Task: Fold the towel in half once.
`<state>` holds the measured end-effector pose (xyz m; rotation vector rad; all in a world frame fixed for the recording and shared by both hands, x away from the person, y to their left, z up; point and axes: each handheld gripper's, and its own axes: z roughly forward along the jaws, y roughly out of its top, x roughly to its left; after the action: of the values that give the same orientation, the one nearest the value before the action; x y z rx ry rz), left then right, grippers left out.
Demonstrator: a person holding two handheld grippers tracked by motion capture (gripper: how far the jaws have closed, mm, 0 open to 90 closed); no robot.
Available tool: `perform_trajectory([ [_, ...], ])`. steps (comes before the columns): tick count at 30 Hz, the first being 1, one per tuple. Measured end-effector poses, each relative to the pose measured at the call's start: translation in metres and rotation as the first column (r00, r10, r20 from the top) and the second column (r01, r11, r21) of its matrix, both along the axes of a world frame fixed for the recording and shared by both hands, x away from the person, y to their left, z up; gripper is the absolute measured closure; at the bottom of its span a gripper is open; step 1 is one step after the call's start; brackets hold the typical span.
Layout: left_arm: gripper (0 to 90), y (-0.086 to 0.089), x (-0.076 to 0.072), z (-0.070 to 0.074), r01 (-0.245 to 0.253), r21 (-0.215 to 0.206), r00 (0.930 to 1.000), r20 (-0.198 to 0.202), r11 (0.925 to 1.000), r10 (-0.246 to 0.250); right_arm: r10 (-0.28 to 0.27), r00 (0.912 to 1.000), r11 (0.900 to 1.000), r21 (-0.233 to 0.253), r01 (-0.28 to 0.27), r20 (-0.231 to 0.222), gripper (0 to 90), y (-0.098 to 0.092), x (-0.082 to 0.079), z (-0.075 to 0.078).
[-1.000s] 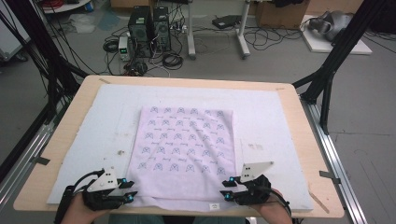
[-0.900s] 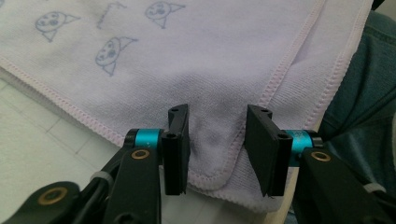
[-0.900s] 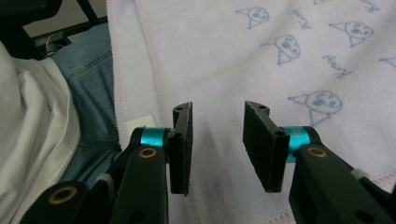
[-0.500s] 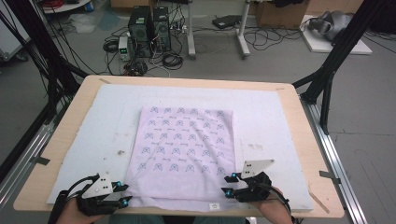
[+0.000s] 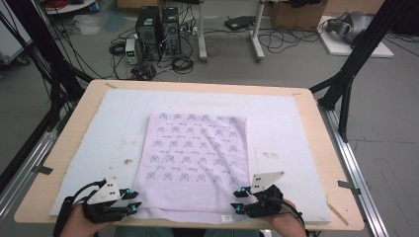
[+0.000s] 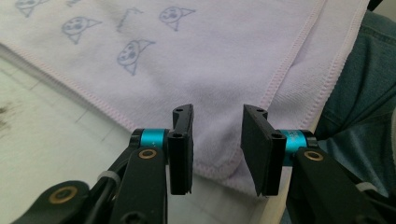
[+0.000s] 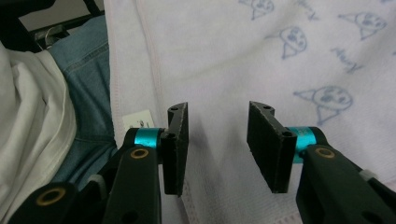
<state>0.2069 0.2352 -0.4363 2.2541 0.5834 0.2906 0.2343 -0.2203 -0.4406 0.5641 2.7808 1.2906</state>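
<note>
Towel [image 5: 195, 165] lies flat mid-table, long axis 12-to-6, near hem at the table's edge by you. Your left gripper [image 5: 132, 201] sits at its 7 o'clock corner, right gripper [image 5: 237, 201] at 5 o'clock. Both jaws gape, empty; each corner sits just ahead.

Light: bright, even, soft from overhead
Shadows: faint, short beneath the jaws
Glare: none on the pale cloth [image 5: 192, 163]
Focus: high view soft; near jaws slightly blurred at frame bottom
</note>
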Motion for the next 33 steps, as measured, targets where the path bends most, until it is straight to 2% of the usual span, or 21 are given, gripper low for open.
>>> perform_trajectory([
  [2,68.0,-0.003,0.001,-0.004,0.003,-0.002,1.0000,-0.001,1.0000,-0.003,-0.001,1.0000,1.000,-0.012,0.001,-0.002,64.3,0.000,-0.001,-0.004],
  [3,71.1,-0.003,0.001,-0.005,0.004,-0.010,1.0000,-0.003,0.9999,-0.004,-0.005,0.9999,1.000,-0.008,0.006,0.010,68.8,0.000,-0.003,-0.005],
  [5,82.4,-0.003,0.001,-0.005,0.004,-0.013,1.0000,0.000,0.9999,-0.004,-0.008,1.0000,1.000,-0.004,0.008,0.005,81.2,-0.001,-0.003,-0.005],
  [6,85.3,-0.003,0.001,-0.004,0.004,-0.010,1.0000,-0.002,0.9999,-0.004,-0.002,1.0000,1.000,-0.006,0.002,0.002,84.9,-0.002,-0.003,-0.005],
  [8,87.4,-0.003,0.002,-0.001,0.003,-0.008,1.0000,-0.005,1.0000,-0.003,0.005,1.0000,1.000,-0.008,-0.005,0.002,86.7,-0.002,-0.003,-0.004],
  [11,87.9,0.002,0.001,0.008,-0.007,-0.039,1.0000,0.003,0.9992,0.007,0.006,0.9999,1.000,0.013,-0.006,0.013,87.2,-0.003,-0.003,0.005],
  [16,88.0,0.010,-0.007,0.029,-0.010,-0.079,0.9994,0.033,0.9968,0.013,0.003,0.9987,0.997,0.076,-0.007,0.052,87.2,-0.011,-0.006,0.029],
  [20,88.0,0.013,-0.020,0.034,0.014,-0.095,0.9998,0.018,0.9954,-0.012,0.040,0.9978,0.996,0.079,-0.044,0.052,87.2,-0.013,-0.017,0.041],
  [21,87.7,0.013,-0.023,0.032,0.022,-0.090,0.9997,0.010,0.9957,-0.021,0.055,0.9977,0.996,0.072,-0.058,0.039,86.0,-0.013,-0.019,0.041],
  [22,85.0,0.013,-0.023,0.029,0.022,-0.082,0.9998,0.005,0.9964,-0.021,0.066,0.9976,0.996,0.057,-0.067,0.020,80.3,-0.013,-0.021,0.038],
  [23,75.9,0.012,-0.021,0.026,0.011,-0.081,0.9999,-0.006,0.9967,-0.012,0.052,0.9986,0.998,0.035,-0.052,0.007,74.4,-0.012,-0.020,0.035],
  [24,67.2,0.012,-0.018,0.023,0.003,-0.085,0.9999,-0.013,0.9964,-0.004,0.045,0.9990,0.999,0.029,-0.045,-0.003,73.2,-0.013,-0.019,0.031],
  [28,63.9,0.005,-0.009,0.017,0.004,-0.080,0.9999,-0.009,0.9968,-0.005,0.006,0.9999,0.999,0.051,-0.005,-0.011,68.4,-0.014,-0.009,0.020],
  [30,62.1,0.001,-0.002,0.017,0.003,-0.080,1.0000,0.003,0.9968,-0.003,-0.020,0.9998,0.998,0.053,0.020,-0.008,65.6,-0.014,-0.001,0.019],
  [33,59.8,0.000,0.011,0.017,-0.018,-0.098,0.9998,-0.001,0.9950,0.018,-0.063,0.9980,0.996,0.059,0.063,-0.007,61.2,-0.015,0.011,0.020],
])
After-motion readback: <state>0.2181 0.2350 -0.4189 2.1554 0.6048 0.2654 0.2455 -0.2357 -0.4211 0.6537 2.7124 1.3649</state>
